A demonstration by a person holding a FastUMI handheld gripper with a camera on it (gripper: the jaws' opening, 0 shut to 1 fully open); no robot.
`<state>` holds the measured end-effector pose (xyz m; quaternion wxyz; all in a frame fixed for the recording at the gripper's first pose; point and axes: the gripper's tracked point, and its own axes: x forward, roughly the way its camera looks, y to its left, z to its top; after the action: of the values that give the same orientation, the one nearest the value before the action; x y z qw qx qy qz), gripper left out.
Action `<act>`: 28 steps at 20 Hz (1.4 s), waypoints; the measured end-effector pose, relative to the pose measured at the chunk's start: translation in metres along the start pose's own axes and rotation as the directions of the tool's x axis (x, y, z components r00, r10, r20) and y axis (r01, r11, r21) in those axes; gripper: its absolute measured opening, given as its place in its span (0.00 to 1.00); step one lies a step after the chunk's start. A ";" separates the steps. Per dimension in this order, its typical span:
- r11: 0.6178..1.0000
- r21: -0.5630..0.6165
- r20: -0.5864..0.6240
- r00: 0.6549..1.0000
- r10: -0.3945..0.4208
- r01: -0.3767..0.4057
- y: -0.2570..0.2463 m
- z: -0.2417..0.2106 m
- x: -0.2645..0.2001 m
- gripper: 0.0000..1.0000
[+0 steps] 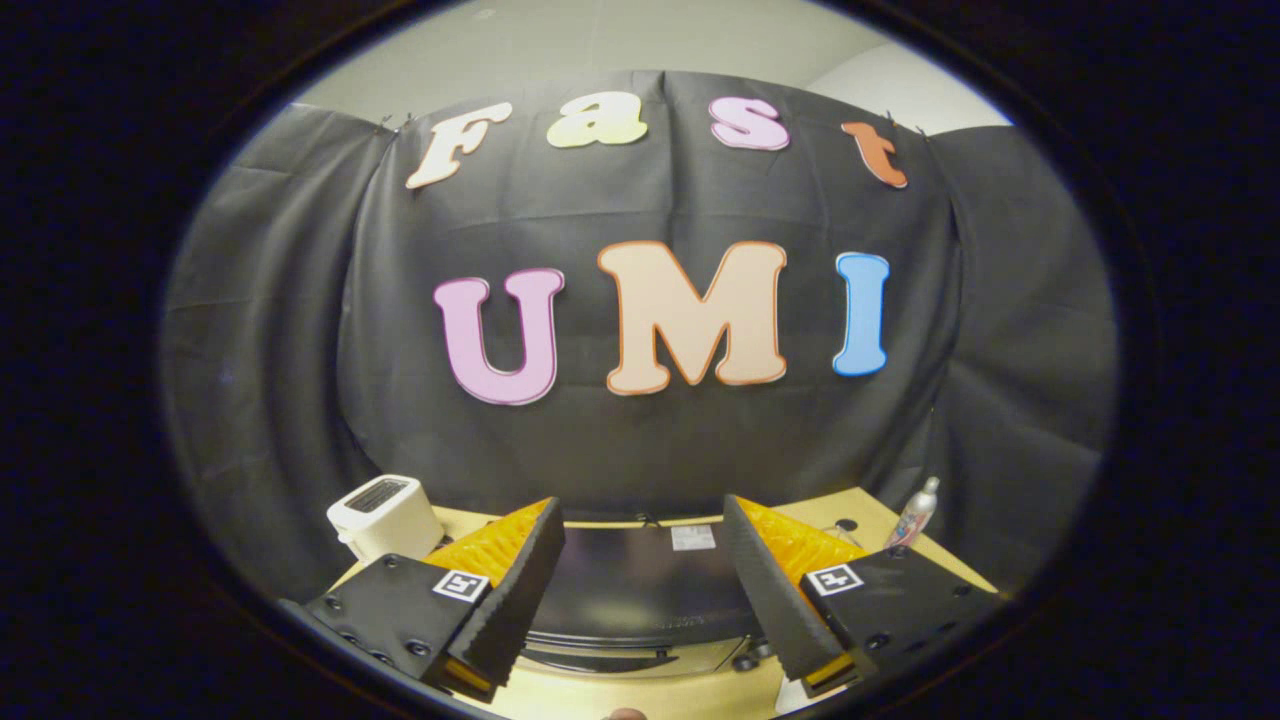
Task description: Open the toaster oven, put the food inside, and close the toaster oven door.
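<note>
Toaster oven (pixel 640 585) sits on the wooden table (pixel 700 695) just ahead of and below our gripper (pixel 640 590), its dark top framed between the spread, empty fingers, so we judge a descent toward its front door comes next.

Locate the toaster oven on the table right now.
In the gripper view, the toaster oven sits on the wooden table, between the open gripper's fingers and just beyond them, with a white toaster to its left.
</note>
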<state>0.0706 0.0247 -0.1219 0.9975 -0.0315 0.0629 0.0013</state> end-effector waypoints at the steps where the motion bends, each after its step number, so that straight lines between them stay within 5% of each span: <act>1: 1.000 0.007 -0.012 1.000 0.002 -0.002 0.004 -0.013 0.003 0.99; 13: 0.999 0.042 -0.217 0.976 0.031 -0.023 0.023 -0.129 0.023 0.99; 28: 0.999 0.017 -0.240 0.970 0.045 -0.042 0.019 -0.158 -0.004 1.00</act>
<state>0.0465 0.0336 -0.2786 0.9825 -0.0241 0.1838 0.0189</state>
